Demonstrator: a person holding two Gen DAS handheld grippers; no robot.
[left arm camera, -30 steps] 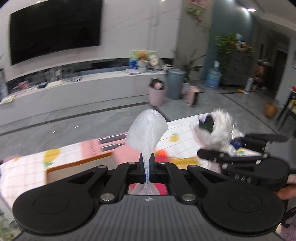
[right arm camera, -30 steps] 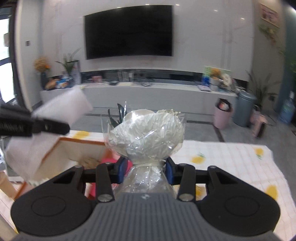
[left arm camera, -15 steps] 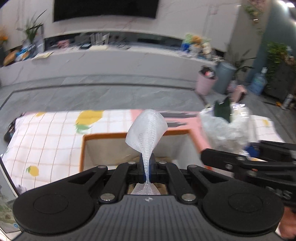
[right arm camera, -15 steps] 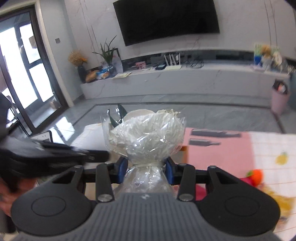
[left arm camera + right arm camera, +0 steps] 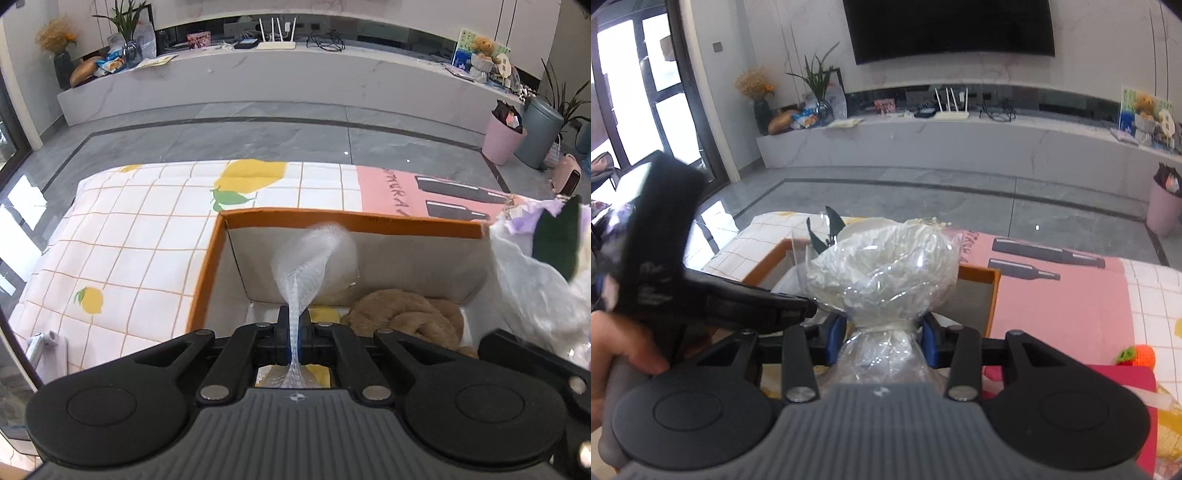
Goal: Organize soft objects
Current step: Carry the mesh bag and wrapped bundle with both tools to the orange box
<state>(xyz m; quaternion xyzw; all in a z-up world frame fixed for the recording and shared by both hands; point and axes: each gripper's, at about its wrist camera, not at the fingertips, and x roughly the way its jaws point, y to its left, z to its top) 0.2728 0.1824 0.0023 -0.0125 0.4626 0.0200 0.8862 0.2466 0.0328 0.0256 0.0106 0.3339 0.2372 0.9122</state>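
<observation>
My left gripper [image 5: 294,332] is shut on a white foam mesh sleeve [image 5: 314,254] and holds it over the orange-rimmed box [image 5: 351,219]. A brown plush item [image 5: 402,314] lies inside the box. My right gripper [image 5: 882,332] is shut on a cellophane-wrapped flower bundle [image 5: 882,266], held just right of the box; the bundle also shows in the left wrist view [image 5: 535,273]. The left gripper body [image 5: 665,258] shows at the left of the right wrist view.
The box sits on a lemon-print checked tablecloth [image 5: 129,240] with a pink mat [image 5: 1063,295] to its right. An orange knitted toy [image 5: 1137,356] lies on a red item at the right. Grey floor and a white TV bench lie beyond.
Both grippers have swung left and tilted down toward the box. The mesh sleeve now hangs over the box interior, and the bundle has come up beside the box's right wall.
</observation>
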